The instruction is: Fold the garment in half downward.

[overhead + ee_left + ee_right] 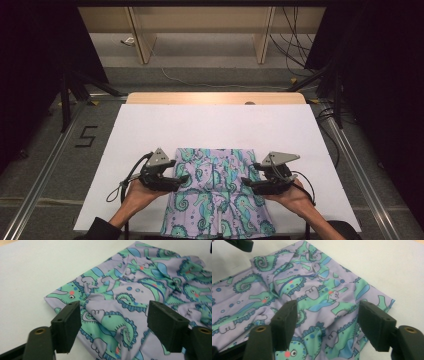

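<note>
- A lilac stretch-fabric garment printed with green and blue seahorses (216, 197) is lying on the white sheet covering the table (150, 130), at its near edge, between the two hands.
- Its long axis is running from the person outward, the wider hem hanging toward the person, the folded narrower end pointing to the far side.
- The left gripper (176, 181) is hovering over the left edge, jaws spread wide, gripping nothing.
- The right gripper (250, 184) is mirroring it at the right edge, jaws equally parted and empty.
</note>
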`<action>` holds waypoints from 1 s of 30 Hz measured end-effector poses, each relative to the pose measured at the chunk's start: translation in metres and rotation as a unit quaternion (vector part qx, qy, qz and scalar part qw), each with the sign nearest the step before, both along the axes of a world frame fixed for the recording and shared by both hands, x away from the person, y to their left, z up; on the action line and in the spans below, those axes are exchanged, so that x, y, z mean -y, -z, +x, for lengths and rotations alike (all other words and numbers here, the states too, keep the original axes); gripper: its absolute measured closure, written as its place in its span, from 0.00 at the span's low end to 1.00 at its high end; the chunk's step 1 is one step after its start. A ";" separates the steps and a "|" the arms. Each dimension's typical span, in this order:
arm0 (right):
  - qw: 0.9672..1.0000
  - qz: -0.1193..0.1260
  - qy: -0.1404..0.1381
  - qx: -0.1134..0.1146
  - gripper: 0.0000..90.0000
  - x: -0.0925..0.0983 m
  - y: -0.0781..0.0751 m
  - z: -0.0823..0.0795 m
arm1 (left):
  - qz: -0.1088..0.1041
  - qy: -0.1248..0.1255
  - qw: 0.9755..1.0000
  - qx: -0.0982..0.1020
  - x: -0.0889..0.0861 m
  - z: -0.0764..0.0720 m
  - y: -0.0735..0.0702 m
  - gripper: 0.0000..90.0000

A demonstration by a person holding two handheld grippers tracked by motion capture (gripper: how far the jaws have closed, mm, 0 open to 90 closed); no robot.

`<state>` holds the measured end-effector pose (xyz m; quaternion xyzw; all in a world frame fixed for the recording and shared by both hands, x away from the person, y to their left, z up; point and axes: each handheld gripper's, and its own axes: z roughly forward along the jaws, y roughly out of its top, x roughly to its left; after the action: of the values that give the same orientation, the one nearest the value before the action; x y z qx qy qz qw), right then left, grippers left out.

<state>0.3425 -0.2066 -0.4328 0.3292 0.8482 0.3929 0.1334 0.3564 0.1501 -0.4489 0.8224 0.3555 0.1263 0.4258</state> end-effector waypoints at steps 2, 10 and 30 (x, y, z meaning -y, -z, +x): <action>1.000 -0.001 -0.002 -0.012 0.34 -0.001 0.001 0.005 | 0.001 -0.014 1.000 -0.006 0.002 0.005 -0.002 0.24; 1.000 -0.007 0.001 -0.029 0.33 -0.006 0.001 0.024 | -0.009 -0.029 0.999 -0.015 0.011 0.023 -0.004 0.17; 0.997 -0.036 0.002 -0.065 0.37 -0.032 0.008 0.084 | 0.004 -0.038 0.996 -0.081 0.029 0.072 0.017 0.24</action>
<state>0.4263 -0.1745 -0.4406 0.3507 0.8680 0.3397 0.0907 0.4280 0.1212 -0.4655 0.8174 0.4194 0.0770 0.3873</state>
